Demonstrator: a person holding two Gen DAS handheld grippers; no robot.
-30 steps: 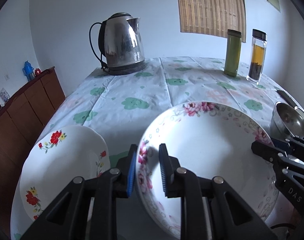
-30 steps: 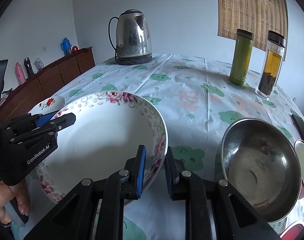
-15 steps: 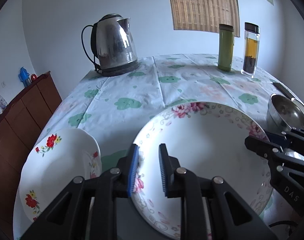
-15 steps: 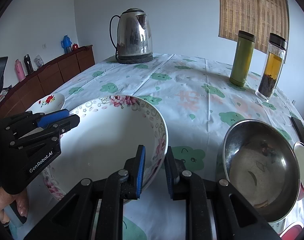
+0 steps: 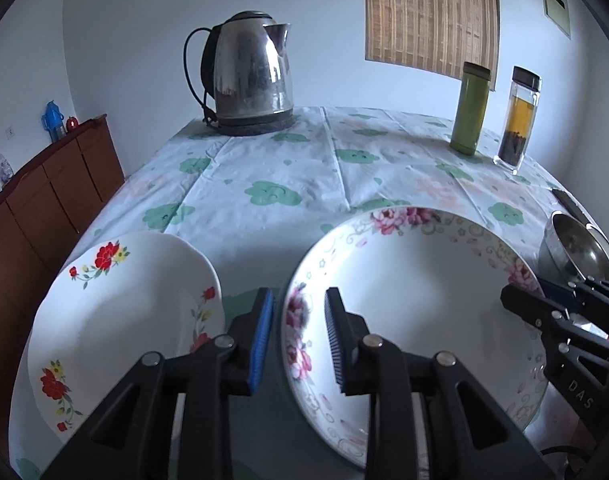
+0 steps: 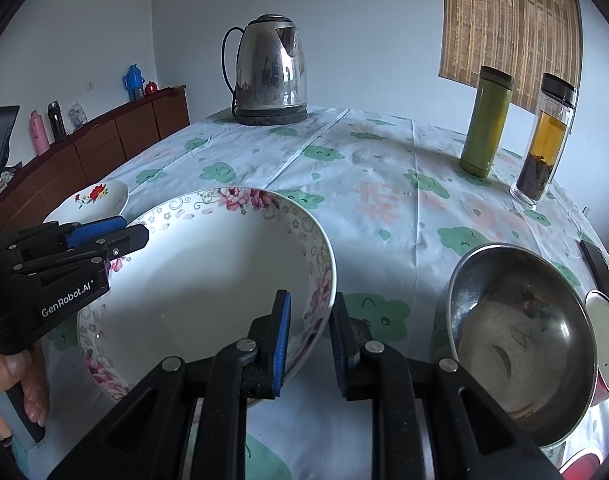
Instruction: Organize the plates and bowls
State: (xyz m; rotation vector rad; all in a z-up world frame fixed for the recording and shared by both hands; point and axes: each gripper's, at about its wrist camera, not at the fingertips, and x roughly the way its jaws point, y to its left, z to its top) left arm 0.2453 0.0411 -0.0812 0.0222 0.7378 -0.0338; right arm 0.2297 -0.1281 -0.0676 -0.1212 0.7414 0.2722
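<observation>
1. The left gripper (image 5: pixel 298 334) jaws have just been opening; the pink-flowered bowl (image 5: pixel 416 292) rim sits between them, pads no longer pressing.
2. The right gripper (image 6: pixel 310 334) grips the bowl's rim at its 4 o'clock edge, unchanged.
3. The bowl appears set on the tablecloth (image 6: pixel 368 184) now; ease the right jaws off without dragging it.
4. The red-flowered plate (image 5: pixel 120 320) lies at the bowl's 9 o'clock, the steel bowl (image 6: pixel 516 344) at 3 o'clock; back out clear of both.

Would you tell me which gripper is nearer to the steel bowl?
Right. The right gripper straddles the floral bowl's rim on the side facing the steel bowl. The left gripper straddles the opposite rim, next to the red-flowered plate.
</observation>
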